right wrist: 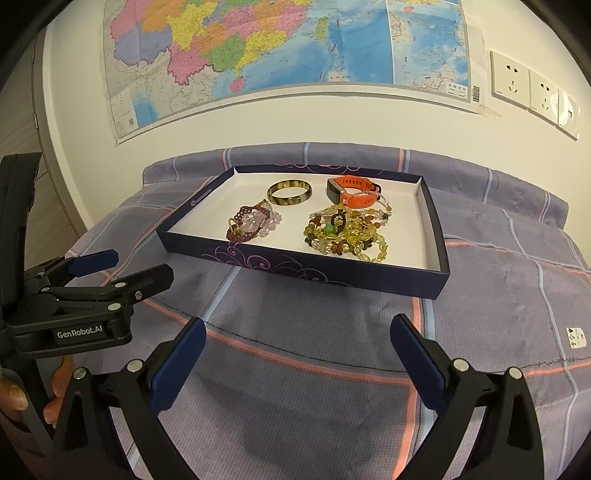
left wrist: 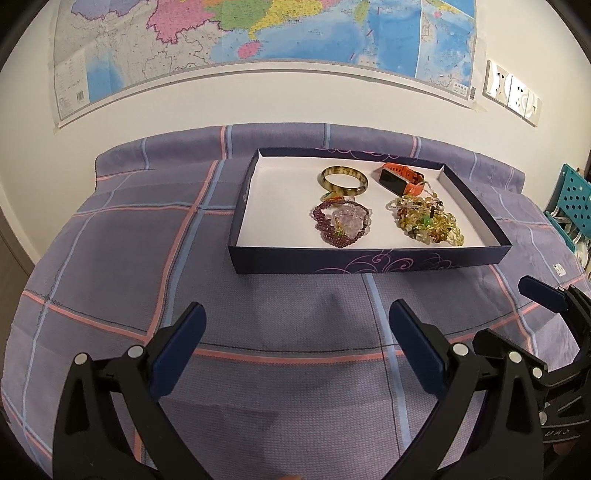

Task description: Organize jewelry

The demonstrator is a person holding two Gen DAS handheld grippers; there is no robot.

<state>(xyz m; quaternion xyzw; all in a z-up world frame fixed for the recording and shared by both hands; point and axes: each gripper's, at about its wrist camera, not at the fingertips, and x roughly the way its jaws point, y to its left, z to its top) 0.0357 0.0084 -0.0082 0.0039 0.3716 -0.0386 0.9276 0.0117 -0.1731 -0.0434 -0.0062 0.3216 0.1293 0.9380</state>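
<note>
A shallow dark blue box (left wrist: 369,260) (right wrist: 295,266) with a white inside lies on the plaid cloth. In it are a striped bangle (left wrist: 343,180) (right wrist: 289,192), an orange smartwatch (left wrist: 400,179) (right wrist: 351,194), a purple bead bracelet pile (left wrist: 341,223) (right wrist: 251,221) and a yellow bead pile (left wrist: 428,221) (right wrist: 347,232). My left gripper (left wrist: 297,325) is open and empty, short of the box's near wall. It also shows in the right wrist view (right wrist: 125,264). My right gripper (right wrist: 295,339) is open and empty, also short of the box.
The purple plaid cloth (left wrist: 110,258) (right wrist: 517,295) covers the table up to a white wall with a map (left wrist: 258,33) and sockets (right wrist: 532,92). A teal perforated rack (left wrist: 572,199) stands at the far right.
</note>
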